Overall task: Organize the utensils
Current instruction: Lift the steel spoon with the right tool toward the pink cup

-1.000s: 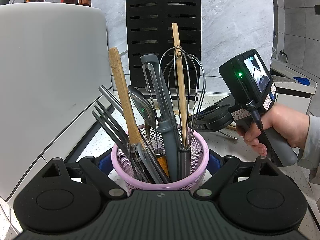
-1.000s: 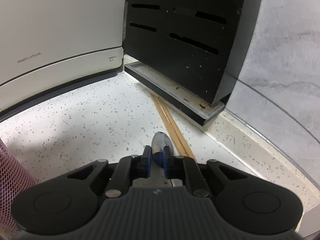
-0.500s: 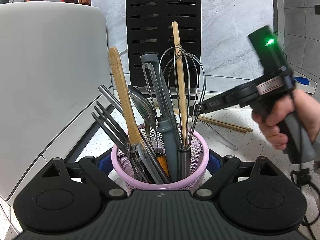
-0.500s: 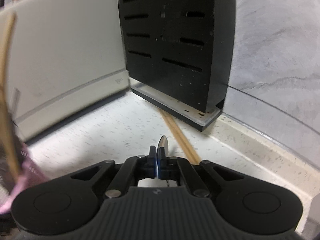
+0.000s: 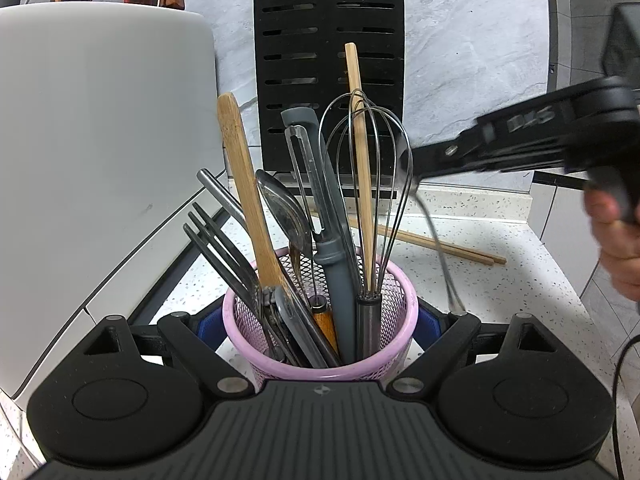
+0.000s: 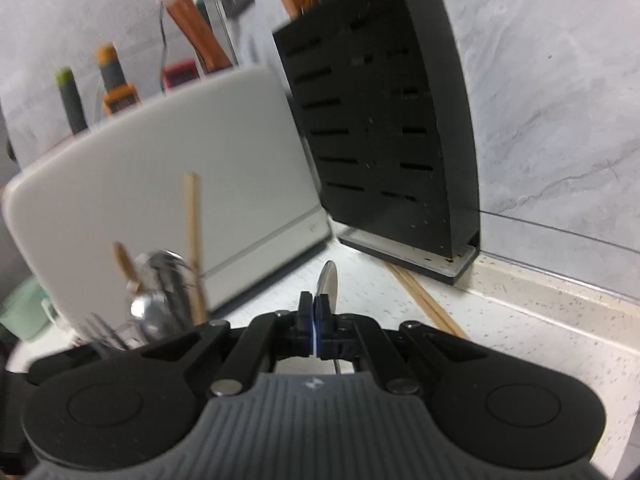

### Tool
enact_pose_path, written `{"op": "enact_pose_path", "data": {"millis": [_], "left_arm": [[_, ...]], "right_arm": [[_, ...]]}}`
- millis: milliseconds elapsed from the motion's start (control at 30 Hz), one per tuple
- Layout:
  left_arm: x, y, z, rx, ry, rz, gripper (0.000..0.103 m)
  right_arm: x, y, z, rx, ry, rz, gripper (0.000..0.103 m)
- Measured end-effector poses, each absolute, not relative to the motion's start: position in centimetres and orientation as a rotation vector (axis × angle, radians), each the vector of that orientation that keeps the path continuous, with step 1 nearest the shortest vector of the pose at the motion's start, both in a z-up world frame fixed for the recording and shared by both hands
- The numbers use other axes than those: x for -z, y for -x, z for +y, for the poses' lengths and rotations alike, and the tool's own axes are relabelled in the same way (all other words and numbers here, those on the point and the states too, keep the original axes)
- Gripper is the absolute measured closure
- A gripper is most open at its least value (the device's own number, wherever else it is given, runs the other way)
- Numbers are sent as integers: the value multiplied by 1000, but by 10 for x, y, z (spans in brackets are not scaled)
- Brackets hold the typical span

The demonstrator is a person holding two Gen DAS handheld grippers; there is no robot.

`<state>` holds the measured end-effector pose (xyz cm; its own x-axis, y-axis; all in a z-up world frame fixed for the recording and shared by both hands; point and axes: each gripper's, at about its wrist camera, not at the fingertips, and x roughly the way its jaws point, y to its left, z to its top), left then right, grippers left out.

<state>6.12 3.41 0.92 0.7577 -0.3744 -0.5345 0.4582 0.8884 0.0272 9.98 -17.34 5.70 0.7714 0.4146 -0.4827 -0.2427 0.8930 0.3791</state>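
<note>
A pink mesh cup [image 5: 304,372] holds several utensils: forks, a wooden spatula, a peeler, a whisk [image 5: 368,168] and a chopstick. My left gripper [image 5: 320,328] is shut on the cup, with a blue pad against each side. My right gripper [image 6: 316,312] is shut on a metal spoon [image 6: 328,280], whose bowl sticks out edge-on past the pads. In the left wrist view the right gripper [image 5: 408,164] hangs right of the whisk, above the counter. The spoon's handle [image 5: 440,248] dangles below it. Blurred utensil tops [image 6: 160,288] show at lower left in the right wrist view.
A pair of wooden chopsticks [image 5: 440,244] lies on the speckled counter by the black slotted knife block [image 5: 328,80]. A large white appliance [image 5: 100,140] stands close on the left. A marble wall runs behind, and a person's hand [image 5: 616,248] holds the right gripper.
The right gripper closed fully on the spoon, lifted it off the counter and rolled, swinging toward the cup. The left gripper and the cup stayed still.
</note>
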Motion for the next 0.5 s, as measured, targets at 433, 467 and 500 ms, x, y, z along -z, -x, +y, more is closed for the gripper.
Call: {"op": "enact_pose_path", "data": {"millis": [433,467,500], "left_arm": [[-9,-61,34,451,-159,550,0],[-10,-61,34,451,-159,551,0],[-10,-61,34,451,-158,552,0]], "right_arm": [[-87,-44,-186,-517,-464,286,103],[-89,-41,-185,-525,-462,256,103],[-91,-37,-184,-542,-466,226,103]]}}
